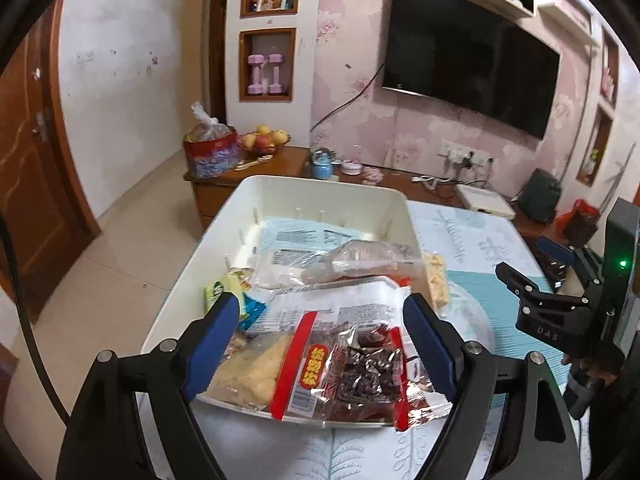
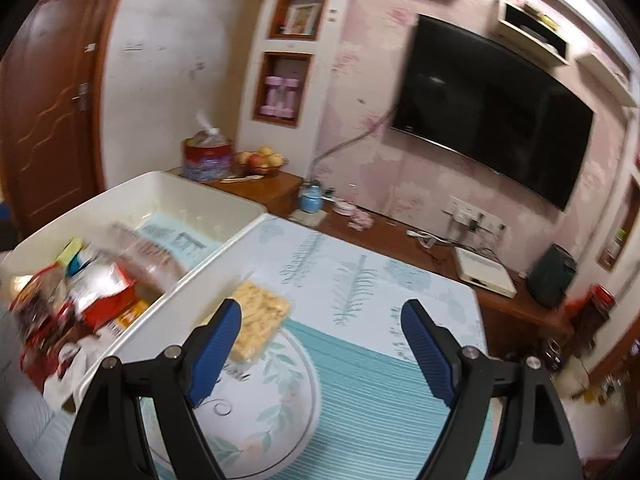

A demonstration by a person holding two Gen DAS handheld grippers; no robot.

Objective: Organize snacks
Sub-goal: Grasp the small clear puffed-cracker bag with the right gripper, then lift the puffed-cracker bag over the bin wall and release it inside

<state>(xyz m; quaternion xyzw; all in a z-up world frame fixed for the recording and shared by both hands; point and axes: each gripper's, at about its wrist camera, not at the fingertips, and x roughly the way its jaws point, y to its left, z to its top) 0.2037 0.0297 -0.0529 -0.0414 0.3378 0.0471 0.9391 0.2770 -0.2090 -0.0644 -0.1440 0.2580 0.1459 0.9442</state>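
The right gripper point(image 2: 320, 344) stands wide open and empty. The yellow snack pack point(image 2: 260, 320) lies on the table just beside the white bin point(image 2: 208, 280), ahead-left of it, nearer this hand than the left gripper point(image 1: 320, 340), also open.

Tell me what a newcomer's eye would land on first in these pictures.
First, the white bin heaped with snack bags, a red-edged bag of dark dried fruit hanging over its near rim, between the left gripper's open jaws. Next, one yellow snack pack lying alone on the teal leaf-print tablecloth just outside the bin, ahead of the open right gripper. Behind, a big black TV fills the pink floral wall.
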